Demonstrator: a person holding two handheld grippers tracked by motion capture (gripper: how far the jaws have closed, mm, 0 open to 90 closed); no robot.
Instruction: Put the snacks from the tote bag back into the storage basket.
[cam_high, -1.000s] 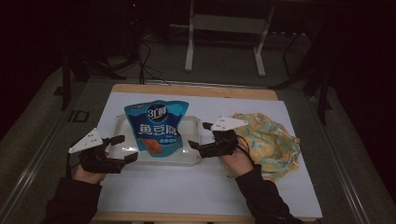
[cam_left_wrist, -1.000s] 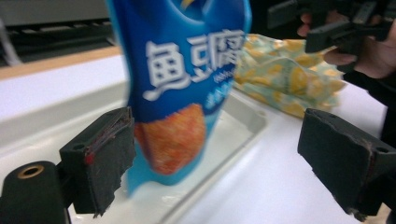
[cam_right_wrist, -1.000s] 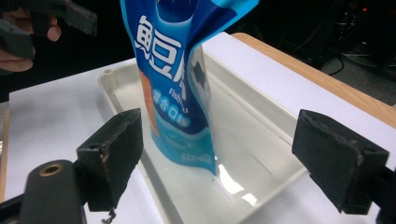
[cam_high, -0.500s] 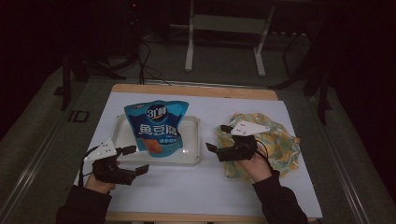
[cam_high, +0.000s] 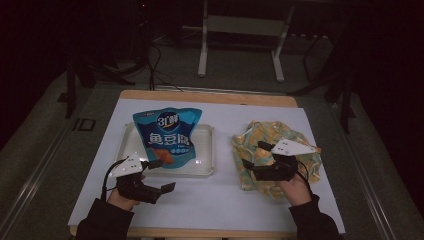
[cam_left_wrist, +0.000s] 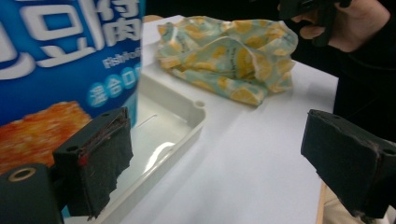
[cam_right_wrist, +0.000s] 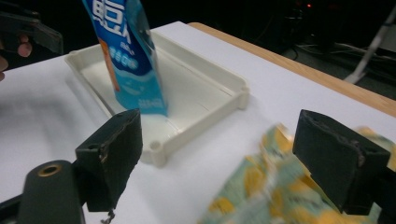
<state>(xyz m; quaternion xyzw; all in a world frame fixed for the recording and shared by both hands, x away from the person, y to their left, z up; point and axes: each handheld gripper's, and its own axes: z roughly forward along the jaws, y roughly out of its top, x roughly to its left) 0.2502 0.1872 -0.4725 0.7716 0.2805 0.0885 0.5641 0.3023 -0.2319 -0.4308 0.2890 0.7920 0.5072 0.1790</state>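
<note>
The patterned cloth (cam_high: 275, 155) lies crumpled under the right gripper (cam_high: 256, 156), jaws wide apart and empty. Left gripper (cam_high: 162, 175), also open, sits near the tray (cam_high: 205, 150) holding a blue snack bag (cam_high: 167, 135).

The tray (cam_high: 207, 150) sits on the desk (cam_high: 225, 200) left of centre, and the snack bag (cam_high: 167, 135) stands in it, leaning toward its far side. The patterned cloth (cam_high: 265, 137) lies on the desk to the right of the tray, apart from it. My left gripper (cam_high: 161, 176) is before the tray's near edge; my right gripper (cam_high: 256, 156) is over the cloth.
</note>
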